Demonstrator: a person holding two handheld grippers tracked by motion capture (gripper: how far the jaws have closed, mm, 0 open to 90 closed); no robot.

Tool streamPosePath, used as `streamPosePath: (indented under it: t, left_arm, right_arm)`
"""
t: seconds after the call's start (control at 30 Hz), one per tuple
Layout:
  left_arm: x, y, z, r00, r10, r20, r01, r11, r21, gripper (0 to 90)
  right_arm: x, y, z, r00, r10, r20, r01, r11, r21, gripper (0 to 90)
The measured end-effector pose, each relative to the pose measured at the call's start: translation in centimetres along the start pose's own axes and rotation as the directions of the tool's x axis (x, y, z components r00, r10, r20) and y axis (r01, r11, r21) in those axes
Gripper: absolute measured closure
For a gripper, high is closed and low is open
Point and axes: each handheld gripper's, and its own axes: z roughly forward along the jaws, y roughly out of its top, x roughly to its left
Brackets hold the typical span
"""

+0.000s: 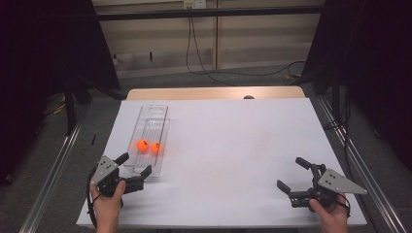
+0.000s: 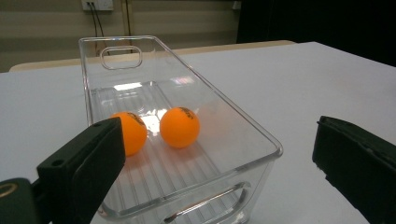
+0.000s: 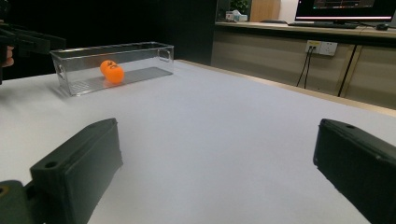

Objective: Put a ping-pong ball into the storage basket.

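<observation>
1. Two orange balls [image 1: 148, 146] lie side by side, just about touching, on the ribbed floor of a clear bin [image 1: 145, 114] near the table's left edge, about midway along the bin.
2. The bin is long and narrow, its length running from the near side toward the far edge of the table [image 1: 233, 141]; a handle slot is cut in each end wall.
3. The left gripper view shows dark print on the balls [image 2: 180, 127] and the bin's near rim [image 2: 261, 135] between the jaws; the high view is too small for either.
4. The right gripper view shows the bin [image 3: 135, 51] side-on and far off, with one ball partly covering the other [image 3: 112, 72].
5. The left gripper [image 1: 133, 165] sits at the bin's near end, jaws spread wide and holding nothing, one to each side of that end.
6. The left hand [image 1: 108, 206] grips it from below, forearm entering at the near edge.
7. The right gripper [image 1: 295, 174] is near the table's near right corner, well apart from the bin, jaws wide and empty over bare table.
8. The right hand [image 1: 333, 216] holds it pointing leftward across the table.
</observation>
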Motion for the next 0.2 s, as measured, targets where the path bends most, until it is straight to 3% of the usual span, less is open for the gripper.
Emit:
streamPosePath:
  t: [0.2]
  left_arm:
    - [-0.04, 0.05, -0.04, 1.0000, 0.007, -0.001, -0.007, 1.0000, -0.002, 2.6]
  right_arm:
    - [-0.01, -0.04, 0.05, 1.0000, -0.004, 0.000, 0.004, 1.000, 0.003, 0.5]
